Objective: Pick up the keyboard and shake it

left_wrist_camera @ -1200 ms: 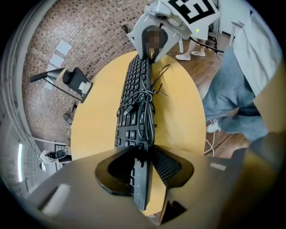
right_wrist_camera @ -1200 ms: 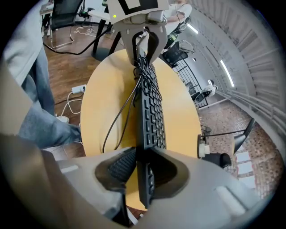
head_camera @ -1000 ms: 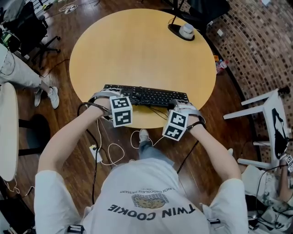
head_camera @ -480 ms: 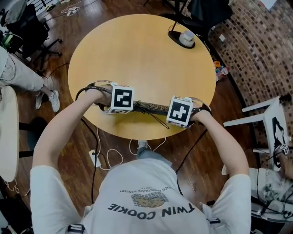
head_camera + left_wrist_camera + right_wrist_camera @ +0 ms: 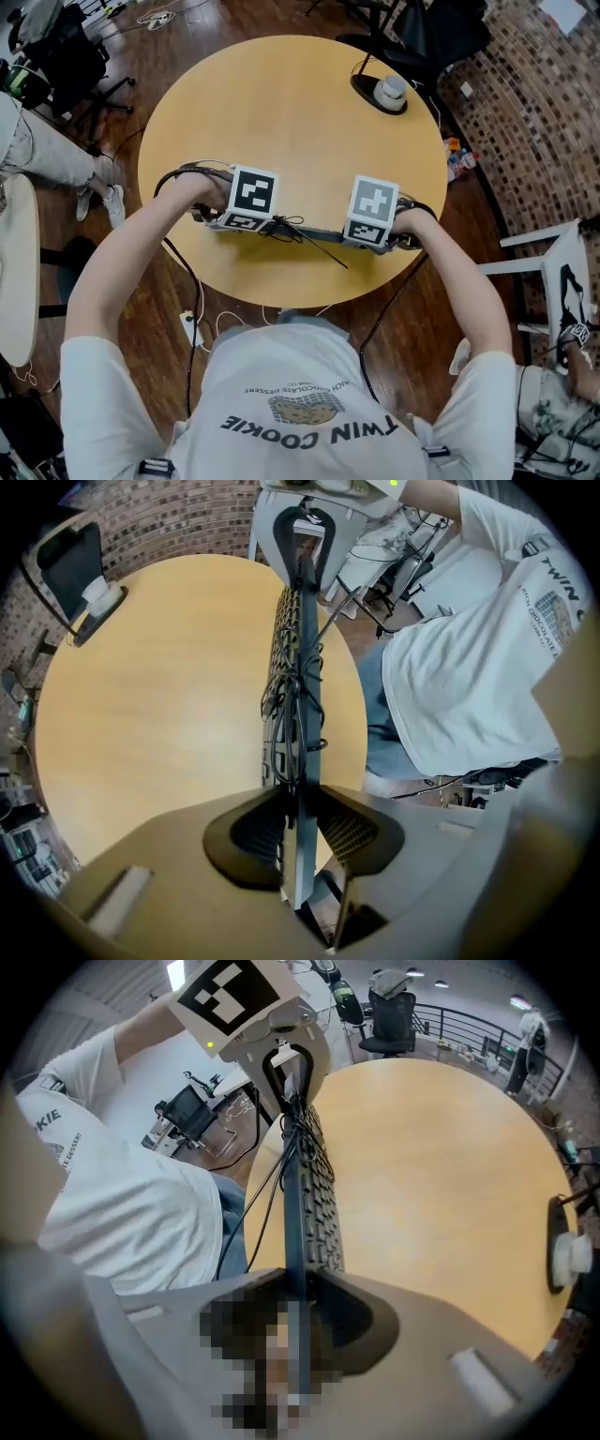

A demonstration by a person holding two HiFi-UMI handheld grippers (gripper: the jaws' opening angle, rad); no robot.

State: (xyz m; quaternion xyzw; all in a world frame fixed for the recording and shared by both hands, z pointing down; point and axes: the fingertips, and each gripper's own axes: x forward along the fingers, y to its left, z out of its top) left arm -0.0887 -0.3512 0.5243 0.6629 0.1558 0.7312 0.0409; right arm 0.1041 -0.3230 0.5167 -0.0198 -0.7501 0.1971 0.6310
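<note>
Keyboard [image 5: 314,232] up on edge, held at both ends over the near side of the round table [image 5: 291,122].
Left gripper [image 5: 246,223] jaws closing on its left end, right gripper [image 5: 367,234] clamped on the right end; cable [image 5: 323,248] bunched along the keyboard.

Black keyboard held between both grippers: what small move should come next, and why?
Probably a short up-and-down shake. The black keyboard is already turned on edge above the round wooden table, the right gripper clamps one end, and the left gripper has its jaws closing on the other end.
</note>
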